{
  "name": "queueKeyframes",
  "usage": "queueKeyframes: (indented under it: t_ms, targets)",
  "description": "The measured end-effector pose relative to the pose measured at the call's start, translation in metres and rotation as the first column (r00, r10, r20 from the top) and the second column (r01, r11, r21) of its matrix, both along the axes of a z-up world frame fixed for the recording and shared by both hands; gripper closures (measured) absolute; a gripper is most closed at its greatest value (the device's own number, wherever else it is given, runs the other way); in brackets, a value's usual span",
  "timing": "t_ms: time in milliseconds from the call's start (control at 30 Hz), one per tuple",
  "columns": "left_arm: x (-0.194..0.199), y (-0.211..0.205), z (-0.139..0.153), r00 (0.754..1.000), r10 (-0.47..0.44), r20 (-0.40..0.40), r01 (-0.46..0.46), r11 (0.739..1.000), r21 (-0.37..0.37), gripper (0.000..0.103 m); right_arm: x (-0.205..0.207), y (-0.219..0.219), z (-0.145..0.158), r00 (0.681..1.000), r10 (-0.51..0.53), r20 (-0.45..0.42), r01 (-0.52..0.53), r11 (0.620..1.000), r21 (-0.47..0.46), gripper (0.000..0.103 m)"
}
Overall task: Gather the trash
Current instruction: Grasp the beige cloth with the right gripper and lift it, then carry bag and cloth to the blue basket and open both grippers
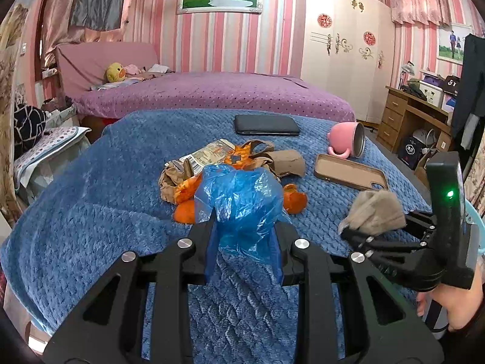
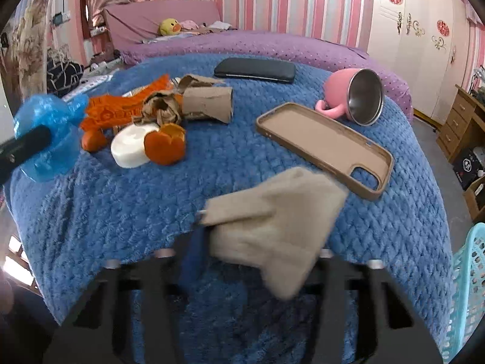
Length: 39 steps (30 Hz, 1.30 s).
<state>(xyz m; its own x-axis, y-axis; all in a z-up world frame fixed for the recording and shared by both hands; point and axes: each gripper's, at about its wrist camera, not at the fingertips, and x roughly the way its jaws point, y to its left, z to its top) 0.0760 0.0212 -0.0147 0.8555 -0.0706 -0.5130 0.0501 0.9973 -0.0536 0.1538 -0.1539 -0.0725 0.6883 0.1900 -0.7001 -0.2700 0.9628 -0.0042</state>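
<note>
Carrying trash: left tool (image 1: pixel 245 227) clamped on blue bag (image 1: pixel 242 200), right tool (image 2: pixel 257 242) gripping beige paper wad (image 2: pixel 272 221); keep grip firm, swing toward teal basket (image 2: pixel 468 279) lower right.

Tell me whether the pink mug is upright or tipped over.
Tipped over. The pink mug lies on its side on the blue blanket, steel mouth facing sideways.

Both cams ride low and close over the near edge of the blue blanket (image 1: pixel 75 212), facing the purple bed (image 1: pixel 212 94). Left cam sits further left. Both catch the trash pile (image 1: pixel 230 163), phone case (image 2: pixel 324 148) and pink cup (image 2: pixel 351 95).
</note>
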Motion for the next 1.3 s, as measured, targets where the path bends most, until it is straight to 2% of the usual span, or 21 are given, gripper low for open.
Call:
queueKeyframes:
  t_ms: [133,500,567,633,867,1067,1300]
  targets:
    - [0.001,0.001,0.000,1.000,0.005,-0.001,-0.005,1.000,-0.003,0.076,-0.004,-0.003,0.007,1.000,0.010,0.029,-0.010,1.000,-0.010,0.076]
    - [0.000,-0.022,0.006,1.000,-0.013,0.003,0.013,1.000,0.028,0.076,-0.028,-0.050,0.039,0.991,-0.020,0.136,0.020,1.000,0.003,0.076]
    - [0.001,-0.029,0.010,1.000,-0.020,0.004,0.020,1.000,0.014,0.076,-0.032,-0.064,0.047,0.988,-0.035,0.152,0.035,0.999,0.007,0.076]
    - [0.003,-0.041,0.015,0.999,-0.042,0.002,0.042,0.999,-0.012,0.076,-0.037,-0.078,0.055,0.985,-0.052,0.167,0.052,0.999,0.006,0.076]
    - [0.008,-0.109,0.031,0.987,-0.154,0.036,0.155,0.988,-0.001,0.076,-0.064,-0.159,0.076,0.963,-0.164,0.213,0.170,0.985,-0.011,0.076]
    - [0.010,-0.183,0.035,0.954,-0.299,0.033,0.300,0.954,-0.021,0.076,-0.093,-0.241,0.082,0.931,-0.299,0.208,0.310,0.950,-0.025,0.076]
    - [0.006,-0.276,0.029,0.883,-0.469,0.013,0.469,0.882,-0.048,0.076,-0.120,-0.325,0.067,0.879,-0.445,0.174,0.457,0.889,-0.037,0.076]
